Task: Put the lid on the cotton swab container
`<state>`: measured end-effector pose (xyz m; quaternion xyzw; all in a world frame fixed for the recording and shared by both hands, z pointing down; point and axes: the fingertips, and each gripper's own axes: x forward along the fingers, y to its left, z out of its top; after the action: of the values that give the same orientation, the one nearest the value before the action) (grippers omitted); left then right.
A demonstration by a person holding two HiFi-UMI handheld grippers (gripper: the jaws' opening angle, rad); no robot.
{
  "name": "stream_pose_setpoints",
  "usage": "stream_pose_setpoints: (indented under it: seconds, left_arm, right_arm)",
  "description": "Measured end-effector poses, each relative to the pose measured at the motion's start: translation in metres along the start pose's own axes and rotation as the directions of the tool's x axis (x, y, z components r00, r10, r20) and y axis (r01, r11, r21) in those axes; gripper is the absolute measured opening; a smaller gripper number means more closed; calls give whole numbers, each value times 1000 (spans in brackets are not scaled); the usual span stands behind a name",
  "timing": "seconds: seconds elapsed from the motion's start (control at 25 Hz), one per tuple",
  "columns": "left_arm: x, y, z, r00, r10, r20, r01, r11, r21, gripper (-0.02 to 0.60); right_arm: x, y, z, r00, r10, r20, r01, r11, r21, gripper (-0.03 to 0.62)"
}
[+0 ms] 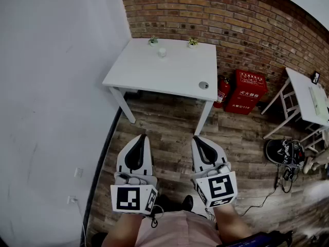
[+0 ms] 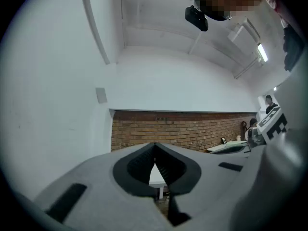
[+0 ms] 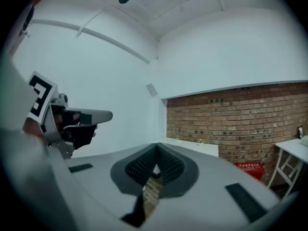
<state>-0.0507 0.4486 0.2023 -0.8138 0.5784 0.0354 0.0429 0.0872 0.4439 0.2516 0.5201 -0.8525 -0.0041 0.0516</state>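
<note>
A small white cotton swab container stands near the far edge of the white table. A round grey lid lies flat by the table's near right corner. Both grippers are held low over the wooden floor, well short of the table. My left gripper is shut with nothing in it, and its jaws meet in the left gripper view. Beside it, my right gripper is also shut and empty, its pads closed together. Both point toward the table.
Two small potted plants sit at the table's back edge against the brick wall. A red fire-extinguisher box and extinguisher stand right of the table. Farther right are a second white table, a dark bag and floor cables.
</note>
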Motion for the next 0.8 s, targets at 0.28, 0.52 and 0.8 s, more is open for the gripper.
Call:
stream_pose_setpoints:
  seconds: [0.28,0.52,0.8]
  left_arm:
    - [1,-13,-6,1000,4,-19,-4,1000,-1,3]
    - [2,-27,-8,1000,10,-12,-10,999,-41,214]
    - [10,-25,-33,996,63,-62,-64,998,-17,183]
  right_arm:
    - [-6,-14,-2,1000,-3,8,3,1000,19,3]
    - [-6,-26,-11,999,41,-8,-40,999,19,176]
    - [7,-43,-31,998,49,-25,-49,999,21,163]
